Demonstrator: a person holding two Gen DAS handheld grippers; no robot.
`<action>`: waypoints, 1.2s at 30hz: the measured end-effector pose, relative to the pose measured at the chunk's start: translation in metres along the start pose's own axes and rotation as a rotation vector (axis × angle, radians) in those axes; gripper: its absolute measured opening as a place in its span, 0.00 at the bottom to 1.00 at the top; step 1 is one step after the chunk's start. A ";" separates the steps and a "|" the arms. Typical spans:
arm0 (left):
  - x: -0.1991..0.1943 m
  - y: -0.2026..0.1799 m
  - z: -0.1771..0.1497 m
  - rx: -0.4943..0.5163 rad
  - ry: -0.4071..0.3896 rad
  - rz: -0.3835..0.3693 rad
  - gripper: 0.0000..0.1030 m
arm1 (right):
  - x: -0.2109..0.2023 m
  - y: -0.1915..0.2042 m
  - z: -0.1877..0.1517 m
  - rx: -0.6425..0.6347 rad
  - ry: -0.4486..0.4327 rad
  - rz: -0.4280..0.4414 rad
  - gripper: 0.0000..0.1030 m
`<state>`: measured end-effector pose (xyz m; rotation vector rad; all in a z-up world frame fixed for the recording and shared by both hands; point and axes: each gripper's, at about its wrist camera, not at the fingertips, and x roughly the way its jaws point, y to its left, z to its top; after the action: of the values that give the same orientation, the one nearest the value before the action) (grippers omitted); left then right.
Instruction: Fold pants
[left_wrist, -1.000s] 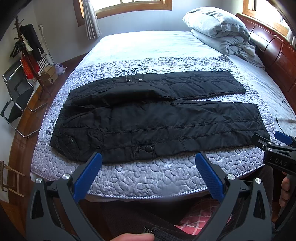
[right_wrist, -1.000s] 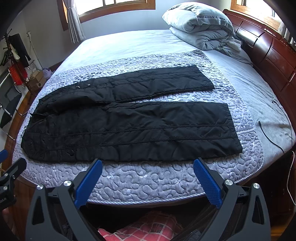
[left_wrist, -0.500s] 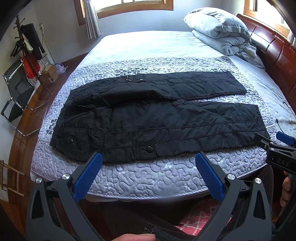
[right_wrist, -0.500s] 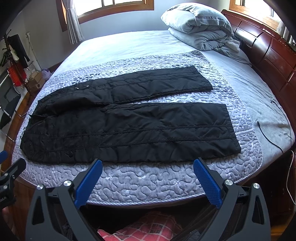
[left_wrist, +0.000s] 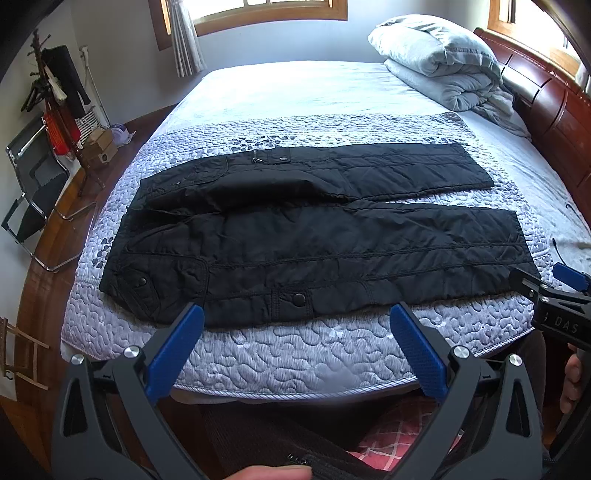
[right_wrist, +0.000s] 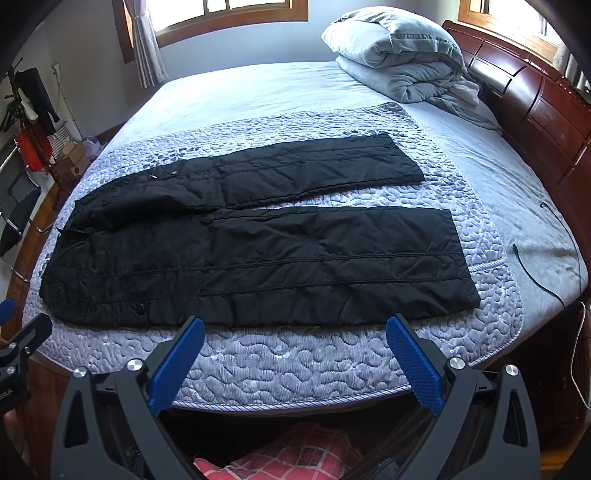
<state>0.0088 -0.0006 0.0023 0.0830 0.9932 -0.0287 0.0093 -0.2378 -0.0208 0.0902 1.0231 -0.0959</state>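
Black quilted pants (left_wrist: 306, 236) lie flat on the bed, waist at the left, both legs spread to the right; they also show in the right wrist view (right_wrist: 251, 240). My left gripper (left_wrist: 295, 317) is open and empty, held over the bed's near edge just short of the near leg. My right gripper (right_wrist: 295, 328) is open and empty, also at the near edge, nearer the cuff end. The right gripper shows at the right edge of the left wrist view (left_wrist: 554, 295), and the left gripper at the left edge of the right wrist view (right_wrist: 18, 343).
A quilted lilac bedspread (left_wrist: 303, 354) covers the bed. A folded grey duvet and pillow (left_wrist: 439, 62) lie at the far right by the wooden headboard (left_wrist: 554, 103). A black cable (right_wrist: 543, 273) lies on the right. A chair and clothes rack (left_wrist: 40, 147) stand at the left.
Both grippers have crept slightly forward toward the bed; the pants have not moved and both grippers stay open.
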 end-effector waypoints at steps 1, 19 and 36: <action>0.000 0.000 -0.001 0.001 0.001 0.000 0.97 | 0.000 0.000 0.000 0.000 0.000 0.000 0.96; 0.007 0.000 0.004 -0.001 0.008 -0.003 0.97 | 0.007 -0.002 0.004 -0.003 0.010 -0.007 0.96; 0.010 -0.005 0.015 0.007 -0.041 -0.023 0.97 | 0.024 -0.004 0.009 0.003 0.041 -0.021 0.96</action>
<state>0.0269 -0.0070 0.0017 0.0775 0.9533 -0.0545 0.0288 -0.2434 -0.0371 0.0846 1.0650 -0.1149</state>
